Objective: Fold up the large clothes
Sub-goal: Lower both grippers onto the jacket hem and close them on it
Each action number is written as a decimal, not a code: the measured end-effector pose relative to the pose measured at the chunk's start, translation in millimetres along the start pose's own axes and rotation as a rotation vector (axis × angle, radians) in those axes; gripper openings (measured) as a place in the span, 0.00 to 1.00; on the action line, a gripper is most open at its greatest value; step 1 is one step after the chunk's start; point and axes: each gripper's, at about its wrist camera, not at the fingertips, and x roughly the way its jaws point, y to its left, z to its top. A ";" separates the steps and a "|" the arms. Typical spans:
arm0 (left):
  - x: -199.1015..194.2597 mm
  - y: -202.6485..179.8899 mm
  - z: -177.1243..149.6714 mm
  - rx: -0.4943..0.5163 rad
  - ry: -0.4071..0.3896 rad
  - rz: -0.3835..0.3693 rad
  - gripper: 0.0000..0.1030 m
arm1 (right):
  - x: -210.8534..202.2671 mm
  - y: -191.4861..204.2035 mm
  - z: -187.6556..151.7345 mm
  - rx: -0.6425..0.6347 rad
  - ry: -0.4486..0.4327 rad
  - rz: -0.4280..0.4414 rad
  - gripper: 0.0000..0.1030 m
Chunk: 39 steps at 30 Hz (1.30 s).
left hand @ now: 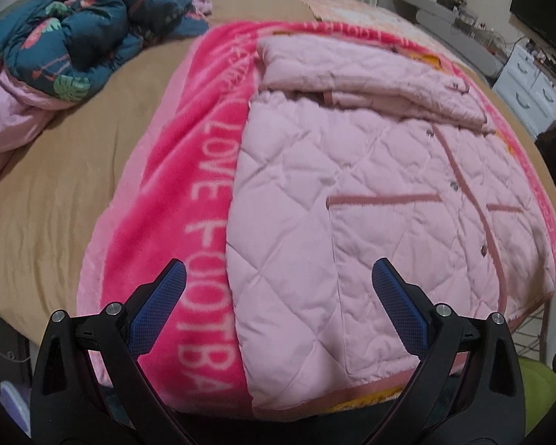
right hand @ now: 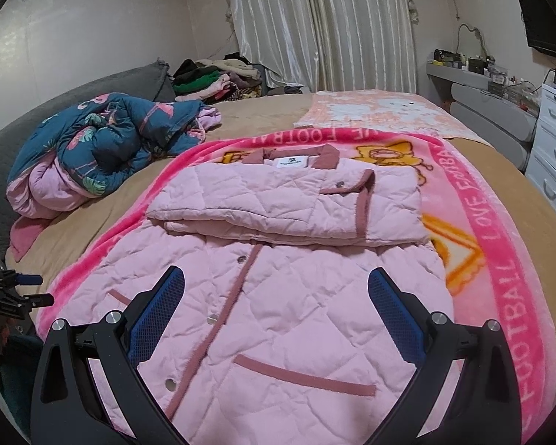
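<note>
A pale pink quilted jacket (right hand: 278,296) with dusty-rose trim and snap buttons lies on a bright pink football blanket (right hand: 500,259) on the bed. Its sleeves are folded across the chest into a band (right hand: 285,204) below the collar. In the left wrist view the jacket (left hand: 370,204) fills the middle. My left gripper (left hand: 278,278) is open and empty above the jacket's lower left edge. My right gripper (right hand: 276,282) is open and empty above the jacket's lower front. The left gripper (right hand: 26,289) also shows at the far left of the right wrist view.
A crumpled teal flamingo-print quilt (right hand: 103,141) lies at the bed's far left. A peach cartoon blanket (right hand: 381,111) lies at the far end. A pile of clothes (right hand: 215,78) sits by the curtains. White drawers (right hand: 552,148) and a grey shelf stand on the right.
</note>
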 end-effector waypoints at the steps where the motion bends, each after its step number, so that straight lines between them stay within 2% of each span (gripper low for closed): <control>1: 5.3 0.5 -0.1 -0.002 0.025 -0.002 0.91 | -1.0 -2.2 -1.0 0.000 0.001 -0.003 0.96; 6: 31.9 4.8 -0.9 -0.036 0.142 -0.007 0.91 | -6.9 -15.3 -8.7 0.006 0.009 -0.034 0.96; 12: 51.3 5.0 -2.1 -0.062 0.212 0.018 0.91 | -10.1 -31.8 -20.9 0.015 0.034 -0.067 0.96; 15: 56.8 6.1 -2.6 -0.082 0.223 0.010 0.91 | -10.7 -38.9 -29.8 0.016 0.057 -0.084 0.96; 20: 69.9 17.3 -4.1 -0.191 0.231 -0.026 0.91 | -9.4 -49.5 -51.4 0.024 0.123 -0.102 0.96; 23: 76.7 18.4 -4.5 -0.228 0.228 -0.033 0.91 | -5.7 -55.4 -72.3 0.036 0.195 -0.099 0.96; 28: 85.5 14.4 -2.7 -0.226 0.225 -0.021 0.91 | -6.8 -62.2 -104.3 0.045 0.297 -0.107 0.96; 34: 88.7 4.0 -3.4 -0.205 0.223 -0.004 0.91 | -14.8 -79.1 -131.0 0.048 0.375 -0.153 0.96; 39: 88.2 -0.1 -4.6 -0.196 0.224 -0.022 0.85 | -16.6 -92.5 -145.7 0.098 0.433 -0.142 0.96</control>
